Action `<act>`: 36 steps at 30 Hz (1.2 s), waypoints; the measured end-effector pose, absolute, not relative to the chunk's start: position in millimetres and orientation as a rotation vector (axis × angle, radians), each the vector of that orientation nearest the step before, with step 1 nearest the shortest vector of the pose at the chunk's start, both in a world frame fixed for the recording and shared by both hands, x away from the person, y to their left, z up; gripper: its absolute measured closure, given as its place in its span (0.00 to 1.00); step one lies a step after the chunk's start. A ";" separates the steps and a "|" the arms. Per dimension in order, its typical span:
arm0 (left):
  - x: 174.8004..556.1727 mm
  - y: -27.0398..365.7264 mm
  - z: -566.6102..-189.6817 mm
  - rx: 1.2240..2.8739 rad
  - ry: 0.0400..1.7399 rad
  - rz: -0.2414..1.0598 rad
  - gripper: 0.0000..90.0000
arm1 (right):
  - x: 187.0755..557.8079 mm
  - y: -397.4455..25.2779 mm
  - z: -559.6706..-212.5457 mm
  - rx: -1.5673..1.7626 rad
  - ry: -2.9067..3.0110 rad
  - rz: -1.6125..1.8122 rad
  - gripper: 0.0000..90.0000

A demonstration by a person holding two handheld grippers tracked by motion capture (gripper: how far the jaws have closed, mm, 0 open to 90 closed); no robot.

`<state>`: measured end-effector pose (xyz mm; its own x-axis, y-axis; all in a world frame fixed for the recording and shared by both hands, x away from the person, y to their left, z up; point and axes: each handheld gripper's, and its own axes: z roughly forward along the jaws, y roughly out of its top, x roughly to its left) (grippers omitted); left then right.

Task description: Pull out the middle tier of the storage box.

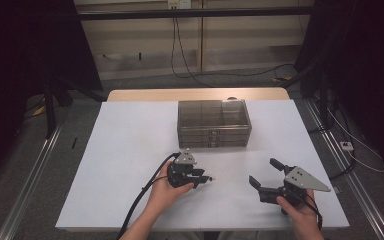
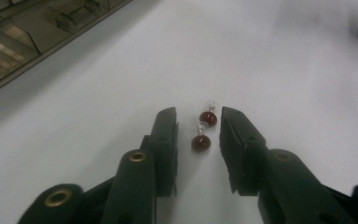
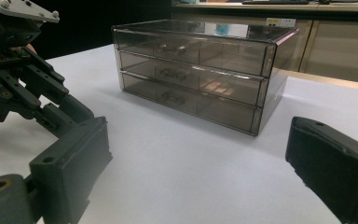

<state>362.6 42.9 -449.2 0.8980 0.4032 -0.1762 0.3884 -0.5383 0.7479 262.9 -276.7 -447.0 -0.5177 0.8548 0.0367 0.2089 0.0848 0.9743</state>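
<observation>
the left gripper (image 2: 198, 122) sits low over the white table (image 2: 98, 93), its two black jaws apart with a narrow gap between them. in that gap, seen in the left gripper view, lie two small dark red bead earrings (image 2: 204, 132), each with a clear backing, resting on the table one just beyond the other. neither jaw touches them; the farther earring lies close to the tip of the jaw on the right of that view, and the nearer one sits about midway between the jaws. in the high view the left gripper (image 1: 204, 176) is held in the person's left hand (image 1: 164, 192) near the middle of the table's near half, its jaws pointing to the right, and a black cable (image 1: 140, 197) trails from it toward the near edge.

the right gripper (image 3: 200, 158) has its jaws spread wide apart with nothing between them. in the high view the right gripper (image 1: 265, 172) is held by the right hand (image 1: 300, 212) near the table's right near corner, well apart from the left one, its jaws pointing left and away.

beyond both grippers, toward the far side of the table, stands a smoky transparent drawer box (image 1: 214, 123). the right gripper view shows the drawer box (image 3: 196, 70) with three stacked drawers, all shut, with small items dimly visible inside.
</observation>
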 end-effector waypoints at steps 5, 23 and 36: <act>364.3 40.2 -450.1 2.196 0.577 0.020 0.81 | 263.1 -276.9 -447.1 1.051 1.799 1.464 0.06; 363.8 32.6 -455.8 2.231 0.587 0.034 0.89 | 263.2 -276.9 -446.7 1.051 1.796 1.463 0.06; 361.1 67.4 -437.9 2.184 0.626 0.023 0.89 | 261.6 -278.5 -446.2 1.045 1.795 1.464 0.06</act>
<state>361.1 67.4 -437.9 0.8748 0.4437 -0.1946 0.4282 -0.5201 0.7390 261.6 -278.5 -446.2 -0.5167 0.8555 0.0332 0.2047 0.0858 0.9751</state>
